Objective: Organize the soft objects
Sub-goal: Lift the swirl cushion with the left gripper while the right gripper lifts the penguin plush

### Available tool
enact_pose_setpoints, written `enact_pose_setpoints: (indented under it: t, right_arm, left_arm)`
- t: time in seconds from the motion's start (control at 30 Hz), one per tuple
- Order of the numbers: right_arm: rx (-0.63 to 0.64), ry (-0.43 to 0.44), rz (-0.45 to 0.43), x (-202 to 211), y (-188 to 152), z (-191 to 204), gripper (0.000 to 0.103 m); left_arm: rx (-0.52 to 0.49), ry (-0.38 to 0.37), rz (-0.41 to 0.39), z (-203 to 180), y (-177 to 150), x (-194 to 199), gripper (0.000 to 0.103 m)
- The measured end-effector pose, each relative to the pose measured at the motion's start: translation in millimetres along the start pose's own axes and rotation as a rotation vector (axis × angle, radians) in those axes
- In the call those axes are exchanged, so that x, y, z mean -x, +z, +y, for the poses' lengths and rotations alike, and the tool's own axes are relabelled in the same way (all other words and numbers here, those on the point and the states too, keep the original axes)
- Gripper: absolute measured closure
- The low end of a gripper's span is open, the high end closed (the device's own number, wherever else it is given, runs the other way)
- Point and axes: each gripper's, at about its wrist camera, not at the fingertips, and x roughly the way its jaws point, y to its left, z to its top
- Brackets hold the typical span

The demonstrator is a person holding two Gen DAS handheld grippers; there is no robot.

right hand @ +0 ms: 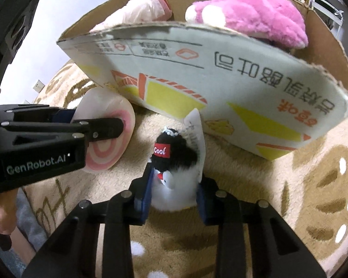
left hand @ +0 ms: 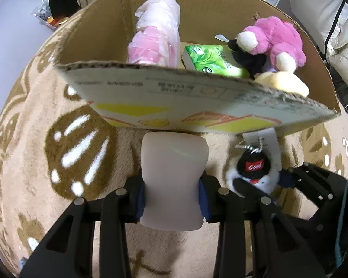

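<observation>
My left gripper (left hand: 172, 198) is shut on a white soft roll (left hand: 174, 176) with pink swirl ends, just in front of the cardboard box (left hand: 197, 95). In the right wrist view the roll (right hand: 109, 148) and left gripper (right hand: 104, 129) show at the left. My right gripper (right hand: 174, 199) is shut on a black and white plush keychain (right hand: 174, 173) with a red "Cool" label, also seen in the left wrist view (left hand: 252, 169). Inside the box lie a pink plush toy (left hand: 276, 39), a green tissue pack (left hand: 211, 61), a pink plastic bag bundle (left hand: 157, 30) and a yellow soft item (left hand: 283, 82).
Everything sits on a beige patterned carpet (left hand: 58, 139). The box's near wall (right hand: 220, 81) is tilted toward me. A white sofa (left hand: 331, 23) stands at the far right. A person's hand (right hand: 0, 217) holds the left gripper.
</observation>
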Motion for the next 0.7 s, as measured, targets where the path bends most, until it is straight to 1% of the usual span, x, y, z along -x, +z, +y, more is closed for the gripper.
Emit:
enact_pose_setpoints:
  t: [0.07, 0.1, 0.23, 0.33, 0.47, 0.6, 0.63, 0.7]
  right_arm:
    - [-0.005, -0.004, -0.009, 2.6, 1.0, 1.6, 0.069]
    - [-0.008, -0.004, -0.014, 6.1, -0.4, 0.4, 0.069]
    - [-0.032, -0.013, -0.049, 21.0, -0.5, -3.7, 0.069]
    - [-0.044, -0.027, -0.088, 37.7, -1.2, -6.0, 0.069]
    - [-0.037, -0.065, -0.132, 58.7, -2.0, -4.8, 0.069]
    - [-0.044, -0.061, -0.196, 82.5, -2.2, -2.2, 0.069]
    - [-0.046, -0.061, -0.214, 92.3, -7.7, -12.4, 0.069]
    - [-0.051, -0.059, -0.255, 104.9, -9.5, -11.1, 0.069]
  left_arm:
    - [-0.002, 0.011, -0.010, -0.6, -6.6, 6.1, 0.068]
    - [-0.005, 0.015, -0.017, 0.8, -15.7, 9.8, 0.068]
    - [-0.015, 0.045, -0.060, 2.1, -26.4, 24.8, 0.068]
    - [-0.001, 0.078, -0.111, 2.9, -30.4, 42.5, 0.068]
    - [-0.001, 0.142, -0.197, 4.7, -40.7, 68.5, 0.068]
    - [-0.006, 0.157, -0.256, -0.6, -38.0, 91.0, 0.068]
    - [-0.006, 0.161, -0.269, -6.1, -36.3, 94.1, 0.068]
    - [-0.009, 0.168, -0.302, -10.2, -33.5, 106.8, 0.068]
